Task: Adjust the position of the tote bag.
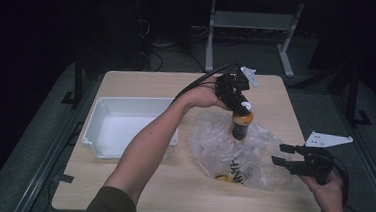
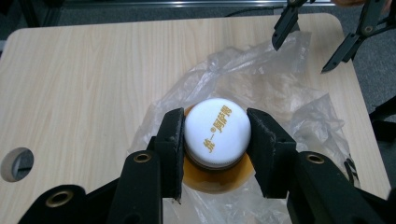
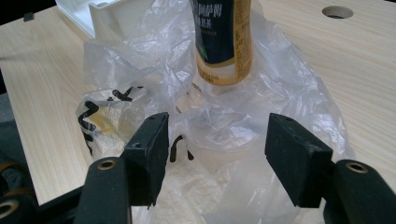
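The left gripper (image 2: 215,140) squeezes the white cap of one bottle (image 1: 242,124) (over one plastic bag (image 1: 233,149)); the right gripper (image 3: 217,140) gapes wide, holding nothing.

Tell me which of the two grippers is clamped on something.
The left gripper: its pads press both sides of the white cap of the bottle over the plastic bag. The right gripper stands open, jaws apart around bag film.

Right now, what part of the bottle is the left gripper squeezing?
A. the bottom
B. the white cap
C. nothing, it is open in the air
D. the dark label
B: in the left gripper view the left gripper has both black pads pressed on the bottle's white cap.
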`<state>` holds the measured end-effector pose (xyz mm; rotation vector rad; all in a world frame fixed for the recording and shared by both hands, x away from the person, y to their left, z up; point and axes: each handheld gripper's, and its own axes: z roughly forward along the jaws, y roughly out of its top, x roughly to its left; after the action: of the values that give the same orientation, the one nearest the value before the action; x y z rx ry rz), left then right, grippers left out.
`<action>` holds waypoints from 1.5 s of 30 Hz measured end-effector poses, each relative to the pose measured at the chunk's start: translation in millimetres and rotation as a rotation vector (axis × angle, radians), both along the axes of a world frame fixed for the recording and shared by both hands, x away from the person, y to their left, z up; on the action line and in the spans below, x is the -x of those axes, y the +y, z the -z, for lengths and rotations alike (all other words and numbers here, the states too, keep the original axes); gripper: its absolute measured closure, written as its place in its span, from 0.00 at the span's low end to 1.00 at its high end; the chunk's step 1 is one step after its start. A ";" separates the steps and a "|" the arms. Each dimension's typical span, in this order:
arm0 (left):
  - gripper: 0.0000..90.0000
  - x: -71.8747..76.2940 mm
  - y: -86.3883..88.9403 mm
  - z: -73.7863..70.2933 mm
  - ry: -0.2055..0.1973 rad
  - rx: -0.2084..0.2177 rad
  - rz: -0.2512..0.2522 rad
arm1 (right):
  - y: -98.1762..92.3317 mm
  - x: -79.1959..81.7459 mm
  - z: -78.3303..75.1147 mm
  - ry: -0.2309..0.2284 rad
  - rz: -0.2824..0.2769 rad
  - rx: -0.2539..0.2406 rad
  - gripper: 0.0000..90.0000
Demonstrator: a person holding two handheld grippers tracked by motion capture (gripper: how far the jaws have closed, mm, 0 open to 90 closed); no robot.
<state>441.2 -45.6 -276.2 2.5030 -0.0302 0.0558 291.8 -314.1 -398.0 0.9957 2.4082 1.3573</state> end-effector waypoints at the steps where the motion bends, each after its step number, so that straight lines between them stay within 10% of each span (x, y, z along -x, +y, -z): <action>1: 0.65 0.9 -0.1 -4.2 -0.009 -0.004 0.005 | 0.2 -0.1 0.1 0.001 -0.001 -0.002 0.43; 29: 0.65 7.8 -1.2 -44.5 -0.070 -0.002 -0.020 | -0.5 -1.3 1.8 0.000 0.002 -0.010 0.44; 45: 0.65 19.6 28.0 -77.9 -0.106 -0.009 -0.058 | -4.8 1.2 -0.5 -0.016 0.030 -0.034 0.44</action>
<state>421.6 -17.6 -198.4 2.5073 -0.0020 0.2121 290.6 -318.9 -397.5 1.0211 2.3567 1.3947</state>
